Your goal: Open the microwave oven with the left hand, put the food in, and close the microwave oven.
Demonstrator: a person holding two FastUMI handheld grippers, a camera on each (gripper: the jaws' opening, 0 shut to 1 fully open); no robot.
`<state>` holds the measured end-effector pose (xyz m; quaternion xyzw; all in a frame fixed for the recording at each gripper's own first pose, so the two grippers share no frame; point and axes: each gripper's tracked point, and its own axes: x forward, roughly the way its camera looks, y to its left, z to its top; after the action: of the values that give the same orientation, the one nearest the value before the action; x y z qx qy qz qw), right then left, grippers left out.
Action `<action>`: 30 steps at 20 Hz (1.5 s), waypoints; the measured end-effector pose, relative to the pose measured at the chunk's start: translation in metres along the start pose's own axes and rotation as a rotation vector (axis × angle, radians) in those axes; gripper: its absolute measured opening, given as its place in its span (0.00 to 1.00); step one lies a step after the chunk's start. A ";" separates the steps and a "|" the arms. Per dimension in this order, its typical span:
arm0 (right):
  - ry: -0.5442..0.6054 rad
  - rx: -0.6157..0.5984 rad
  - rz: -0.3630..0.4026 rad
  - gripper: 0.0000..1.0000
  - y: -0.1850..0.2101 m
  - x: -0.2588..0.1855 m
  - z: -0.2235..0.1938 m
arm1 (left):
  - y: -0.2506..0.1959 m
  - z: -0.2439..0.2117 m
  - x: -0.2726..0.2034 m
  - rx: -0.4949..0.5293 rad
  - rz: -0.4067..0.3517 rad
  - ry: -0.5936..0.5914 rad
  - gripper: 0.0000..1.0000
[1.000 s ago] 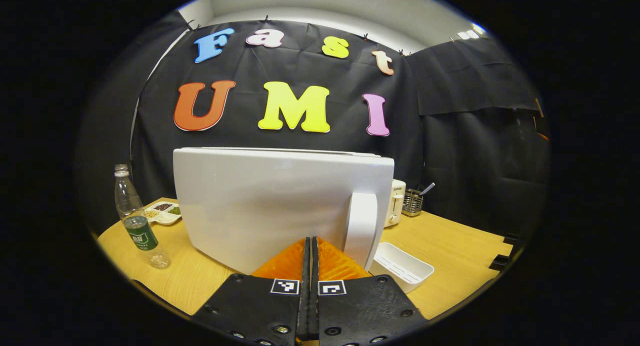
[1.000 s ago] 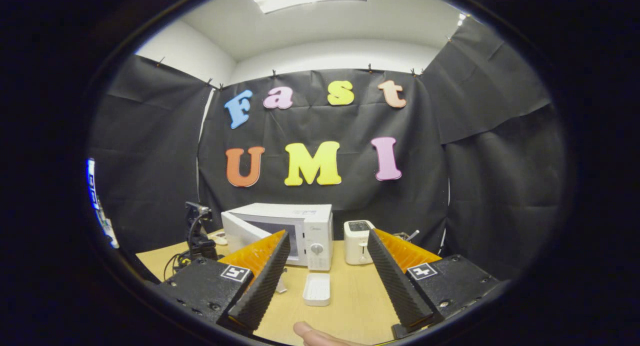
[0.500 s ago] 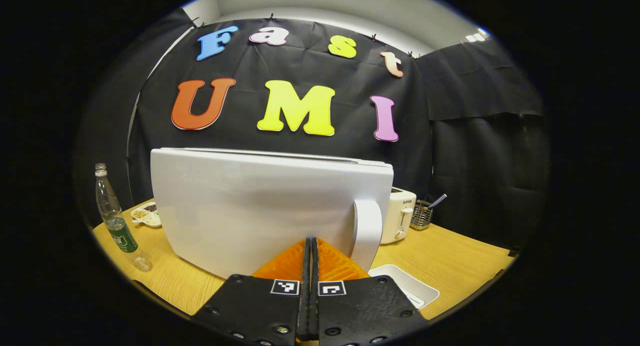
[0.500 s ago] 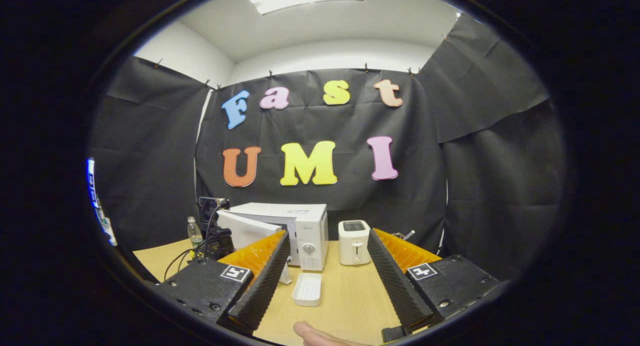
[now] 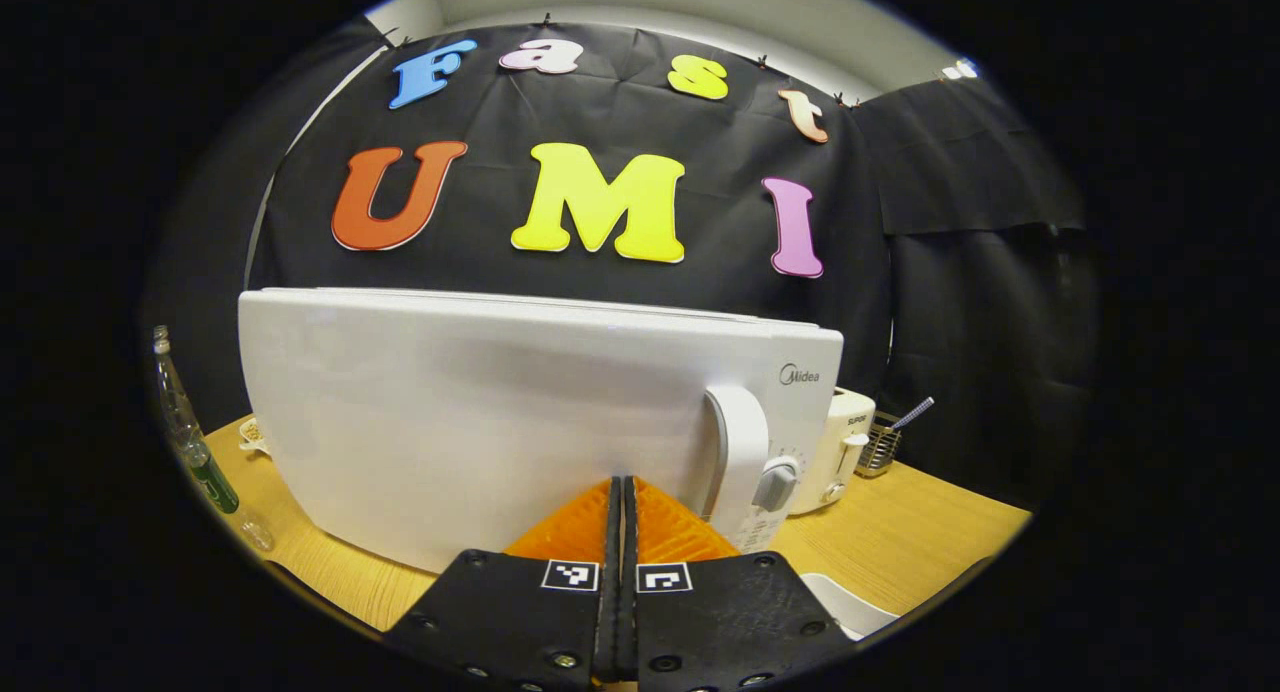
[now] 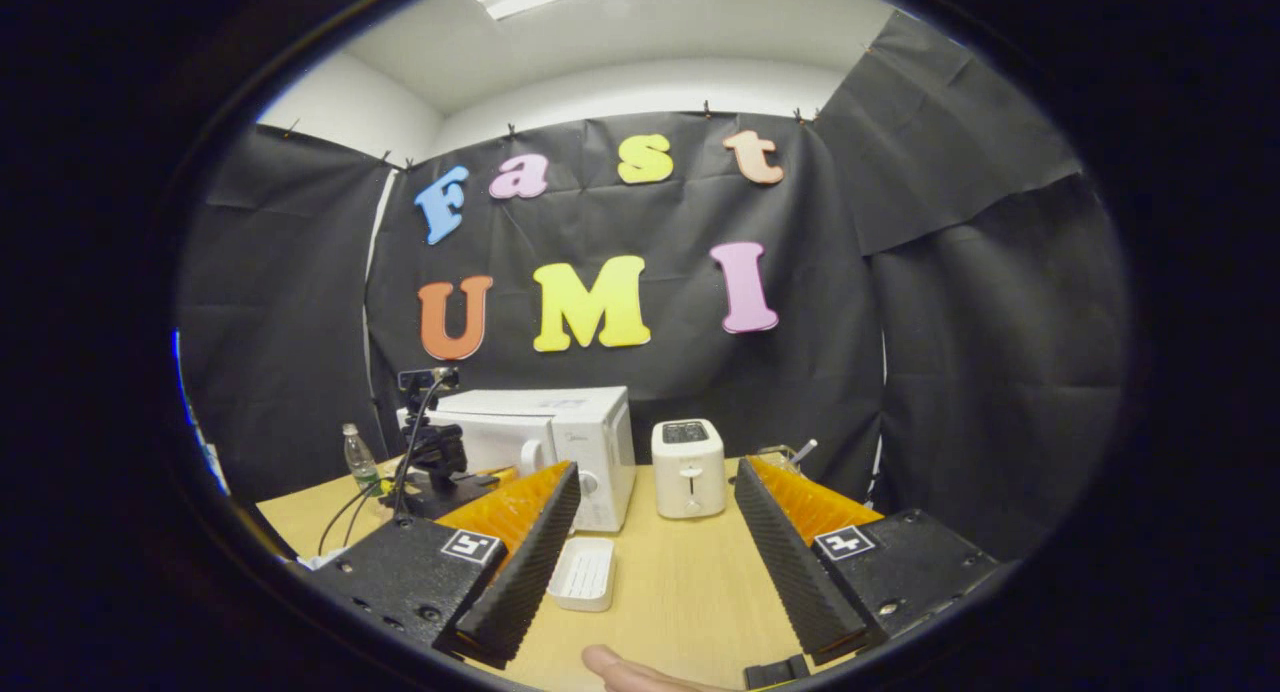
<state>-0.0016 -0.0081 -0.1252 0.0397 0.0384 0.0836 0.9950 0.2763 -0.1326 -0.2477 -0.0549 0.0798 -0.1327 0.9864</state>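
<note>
The white microwave [image 5: 520, 422] stands close in front in the left gripper view, its door swung nearly flush with the control panel and knob [image 5: 775, 484]. My left gripper [image 5: 620, 487] is shut with nothing between its fingers, and its tips rest against the door just left of the vertical handle [image 5: 735, 452]. From the right gripper view, the microwave [image 6: 560, 427] sits at the back left with the left gripper [image 6: 435, 452] and its cables in front of it. My right gripper [image 6: 657, 482] hangs open above the table, holding nothing. What is inside the microwave is hidden.
A white ribbed tray [image 6: 583, 575] lies on the wooden table [image 6: 690, 592] before the microwave. A white toaster [image 6: 688, 467] stands to its right, a wire utensil holder [image 5: 882, 447] beyond. A plastic bottle [image 5: 195, 442] stands at the left. A thumb [image 6: 620, 667] shows at the bottom edge.
The microwave door has swung from wide open to nearly closed, pushed by my shut left gripper moving forward. The control panel has come into sight. The right gripper stayed open and drifted slightly.
</note>
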 end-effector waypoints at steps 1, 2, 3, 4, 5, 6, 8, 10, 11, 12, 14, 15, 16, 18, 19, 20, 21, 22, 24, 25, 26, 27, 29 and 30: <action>0.009 0.004 -0.003 0.99 -0.005 0.002 -0.004 | -0.003 -0.001 0.002 -0.026 -0.002 0.017 0.00; 0.017 0.002 -0.011 0.99 -0.009 0.004 -0.006 | -0.002 0.010 -0.004 -0.033 0.002 0.008 0.04; 0.021 0.001 -0.023 0.99 -0.015 0.005 -0.008 | -0.003 0.003 -0.005 -0.045 0.003 0.031 0.02; 0.023 0.001 -0.034 0.99 -0.019 0.005 -0.009 | -0.002 0.006 -0.004 -0.046 0.005 0.011 0.03; 0.024 0.000 -0.046 0.99 -0.023 0.005 -0.010 | -0.002 0.005 -0.005 -0.043 0.005 0.016 0.03; 0.025 -0.001 -0.056 0.99 -0.026 0.005 -0.010 | -0.002 0.005 -0.006 -0.041 0.009 0.012 0.03; 0.030 -0.002 -0.062 0.99 -0.026 0.001 -0.010 | -0.004 0.004 -0.003 -0.043 0.017 0.015 0.03; 0.027 -0.009 -0.065 0.99 -0.026 -0.004 -0.006 | -0.005 0.004 -0.004 -0.050 0.019 0.021 0.03; 0.024 -0.014 -0.071 0.99 -0.027 -0.005 -0.004 | -0.003 0.004 -0.005 -0.052 0.028 0.029 0.02; 0.023 -0.018 -0.077 0.99 -0.027 -0.008 -0.002 | 0.001 -0.001 -0.009 -0.049 0.048 0.063 0.01; 0.015 -0.031 -0.096 0.99 -0.028 -0.014 0.003 | -0.002 0.005 -0.025 -0.048 0.050 0.073 0.01; 0.016 -0.038 -0.107 0.99 -0.029 -0.016 0.003 | -0.005 0.014 -0.037 -0.052 0.044 0.059 0.01; 0.015 -0.040 -0.111 0.99 -0.029 -0.019 0.005 | -0.008 0.024 -0.048 -0.052 0.037 0.042 0.01; 0.011 -0.044 -0.119 0.99 -0.026 -0.028 0.009 | -0.015 0.043 -0.080 -0.047 0.018 0.016 0.01; 0.011 -0.048 -0.125 0.99 -0.025 -0.032 0.011 | -0.015 0.052 -0.094 -0.039 0.022 0.007 0.01; 0.009 -0.051 -0.131 0.99 -0.023 -0.037 0.013 | -0.014 0.064 -0.112 -0.028 0.024 -0.002 0.01; 0.002 -0.053 -0.133 0.99 -0.020 -0.043 0.018 | -0.015 0.074 -0.129 -0.022 0.025 -0.015 0.01; -0.006 -0.053 -0.133 0.99 -0.018 -0.049 0.022 | -0.015 0.082 -0.147 -0.018 0.024 -0.019 0.01; -0.031 -0.048 -0.132 0.99 -0.013 -0.062 0.034 | -0.009 0.099 -0.184 -0.002 0.039 -0.027 0.01; -0.044 -0.047 -0.140 0.99 -0.013 -0.068 0.041 | -0.004 0.105 -0.207 0.003 0.063 -0.018 0.01; -0.050 -0.050 -0.149 0.99 -0.013 -0.071 0.043 | 0.004 0.113 -0.217 -0.004 0.096 -0.019 0.00; -0.054 -0.054 -0.156 0.99 -0.012 -0.075 0.047 | 0.008 0.122 -0.242 -0.011 0.121 -0.026 0.43; -0.063 -0.058 -0.153 0.99 -0.005 -0.081 0.056 | 0.013 0.137 -0.274 -0.008 0.128 -0.061 0.92; -0.068 -0.064 -0.149 0.99 0.000 -0.084 0.059 | 0.016 0.145 -0.290 -0.003 0.131 -0.081 0.81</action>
<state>-0.0793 -0.0271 -0.0605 0.0077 0.0050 0.0093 0.9999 0.0290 -0.0262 -0.0657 -0.0563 0.0432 -0.0652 0.9953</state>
